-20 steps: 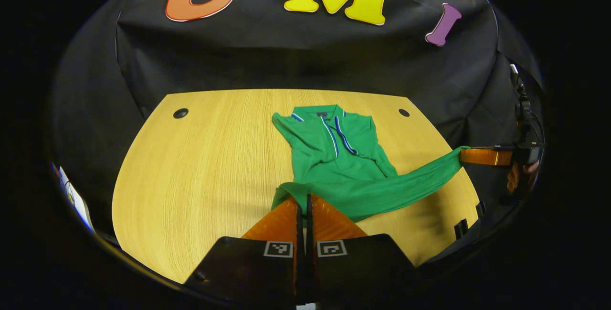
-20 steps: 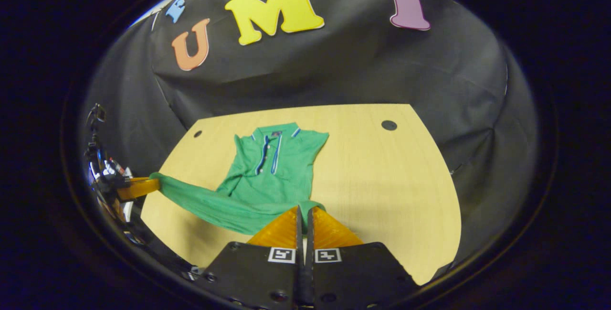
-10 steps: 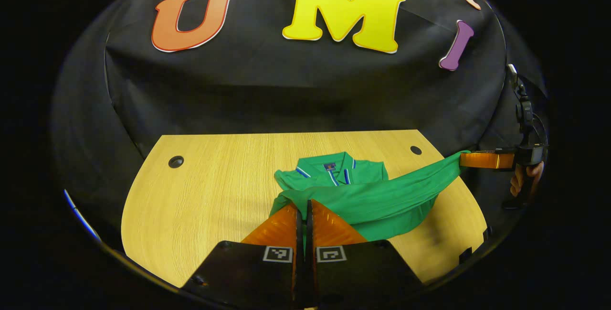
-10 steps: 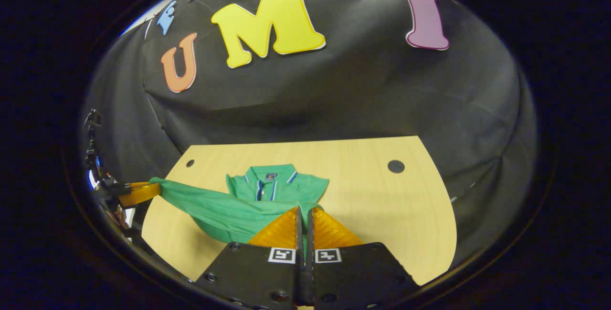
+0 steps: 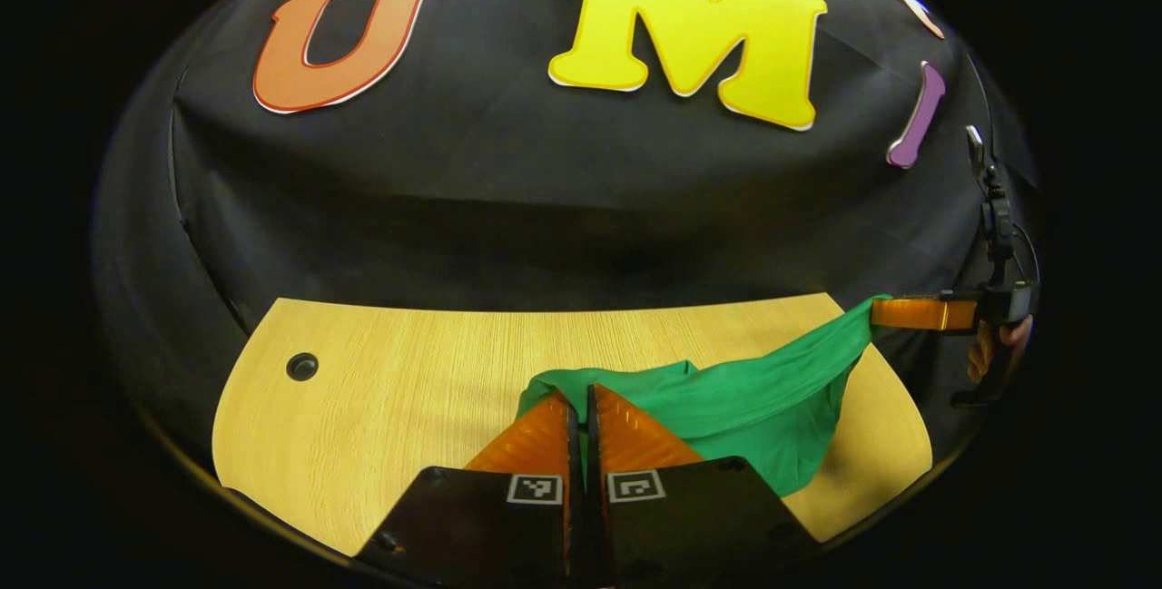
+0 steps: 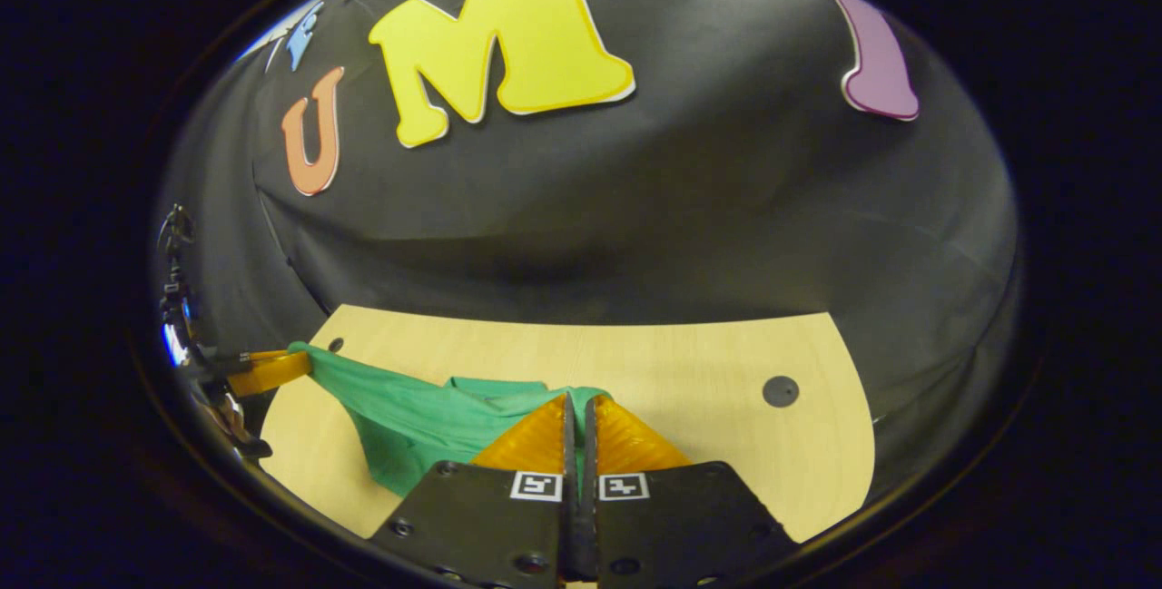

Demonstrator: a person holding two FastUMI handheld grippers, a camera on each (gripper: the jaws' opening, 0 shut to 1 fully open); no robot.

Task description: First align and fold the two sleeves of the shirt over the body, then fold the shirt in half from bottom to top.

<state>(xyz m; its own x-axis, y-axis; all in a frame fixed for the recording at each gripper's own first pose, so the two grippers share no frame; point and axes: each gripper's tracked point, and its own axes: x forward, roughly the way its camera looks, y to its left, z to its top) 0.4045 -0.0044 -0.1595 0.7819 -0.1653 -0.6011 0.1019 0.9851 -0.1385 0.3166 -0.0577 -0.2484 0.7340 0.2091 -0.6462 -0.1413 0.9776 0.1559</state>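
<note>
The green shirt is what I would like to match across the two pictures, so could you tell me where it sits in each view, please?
Left gripper view: the green shirt spans from bottom centre, at the left gripper, to the right gripper at far right.
Right gripper view: the shirt lies lower left, stretched between the right gripper and the left gripper.
Shared landmark: the wooden table.

light wooden table (image 5: 381, 371) (round dark hole near each corner), black cloth wall (image 5: 508, 199), probably dim booth
</note>
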